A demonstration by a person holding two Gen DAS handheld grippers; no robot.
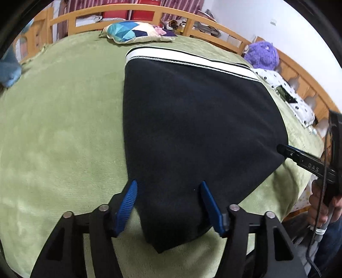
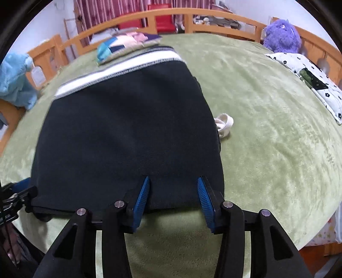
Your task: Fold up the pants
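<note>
Dark navy pants point(image 1: 192, 111) lie folded flat on the green blanket point(image 1: 64, 128), their white waistband band point(image 1: 188, 56) at the far end. My left gripper point(image 1: 167, 188) stands open over the near left corner, and the cloth lies loose between its blue pads point(image 1: 130, 192). It also shows at the left edge of the right wrist view point(image 2: 19, 192). My right gripper point(image 2: 173, 184) is open over the near edge of the pants point(image 2: 128, 128), its pads apart from the cloth. From the side, the right gripper point(image 1: 299, 160) reaches the pants' right edge. A white drawstring point(image 2: 224, 126) sticks out on the right.
A patchwork pillow point(image 1: 134, 32) lies beyond the waistband. A purple plush toy point(image 2: 282, 36) and a white patterned cloth point(image 2: 310, 77) sit at the back right, a blue plush point(image 2: 15, 79) at the left. A wooden rail point(image 2: 171, 15) rings the bed. A hand point(image 1: 320, 205) holds the right gripper.
</note>
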